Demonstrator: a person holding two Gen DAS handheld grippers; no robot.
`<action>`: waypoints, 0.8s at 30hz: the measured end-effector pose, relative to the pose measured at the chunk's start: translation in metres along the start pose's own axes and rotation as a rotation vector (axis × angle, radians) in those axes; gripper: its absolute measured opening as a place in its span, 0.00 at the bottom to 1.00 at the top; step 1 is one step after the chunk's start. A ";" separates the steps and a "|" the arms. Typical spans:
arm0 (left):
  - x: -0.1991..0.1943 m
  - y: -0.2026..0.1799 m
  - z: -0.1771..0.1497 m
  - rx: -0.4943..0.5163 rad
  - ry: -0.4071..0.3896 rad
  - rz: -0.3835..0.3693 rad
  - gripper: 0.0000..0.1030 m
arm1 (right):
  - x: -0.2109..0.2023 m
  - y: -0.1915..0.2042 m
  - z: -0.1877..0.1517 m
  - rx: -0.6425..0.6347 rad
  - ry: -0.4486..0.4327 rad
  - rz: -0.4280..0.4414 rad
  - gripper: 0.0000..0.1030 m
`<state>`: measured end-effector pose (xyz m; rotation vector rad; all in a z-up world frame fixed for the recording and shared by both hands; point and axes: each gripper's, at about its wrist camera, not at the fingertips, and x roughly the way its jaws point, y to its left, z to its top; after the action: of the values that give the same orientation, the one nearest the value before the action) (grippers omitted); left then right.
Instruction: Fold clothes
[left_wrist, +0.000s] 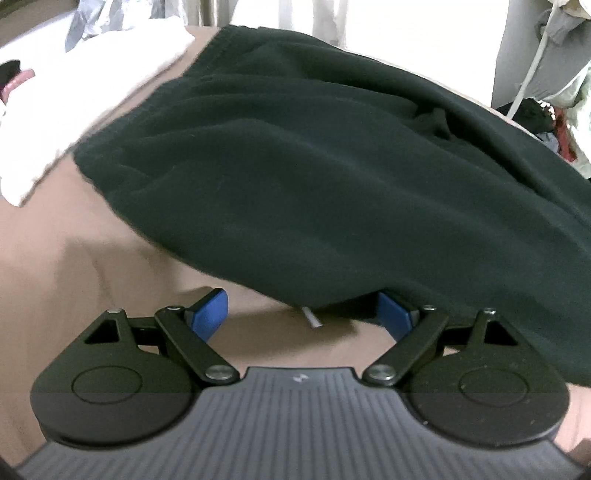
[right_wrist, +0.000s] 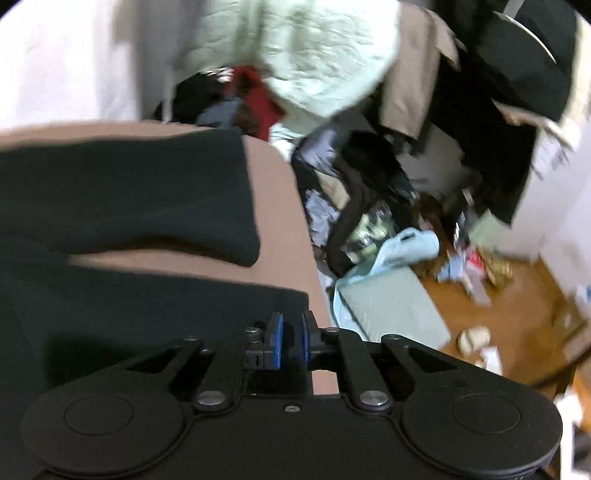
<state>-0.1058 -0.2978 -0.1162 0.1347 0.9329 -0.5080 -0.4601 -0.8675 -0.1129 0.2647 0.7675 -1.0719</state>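
A dark green-black fleece garment (left_wrist: 314, 158) lies spread on a tan bed sheet (left_wrist: 74, 266). My left gripper (left_wrist: 303, 314) is open, its blue pads wide apart at the garment's near edge; the hem drapes over the right pad (left_wrist: 393, 314). In the right wrist view the same garment (right_wrist: 122, 192) lies folded over itself with a strip of sheet (right_wrist: 147, 262) showing between layers. My right gripper (right_wrist: 291, 341) is nearly closed, its blue pads pinching the garment's corner at the bed's right edge.
White bedding (left_wrist: 74, 92) lies at the far left of the bed. Right of the bed is a cluttered pile of clothes (right_wrist: 351, 177), a pale green quilted item (right_wrist: 325, 55), a light blue bag (right_wrist: 388, 288) and a wooden floor (right_wrist: 517, 314) with scattered items.
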 end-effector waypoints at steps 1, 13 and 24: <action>-0.002 0.001 0.000 0.009 -0.011 0.011 0.85 | -0.011 0.001 0.004 0.037 -0.021 0.027 0.20; -0.061 -0.008 0.089 0.310 -0.127 0.166 0.85 | -0.198 0.106 0.064 0.169 -0.062 0.887 0.58; -0.113 0.047 0.201 0.343 0.107 0.177 0.99 | -0.297 0.270 0.104 0.145 -0.020 1.225 0.67</action>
<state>0.0086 -0.2810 0.0886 0.5548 0.9214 -0.4961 -0.2568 -0.5902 0.1196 0.7250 0.3668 0.0389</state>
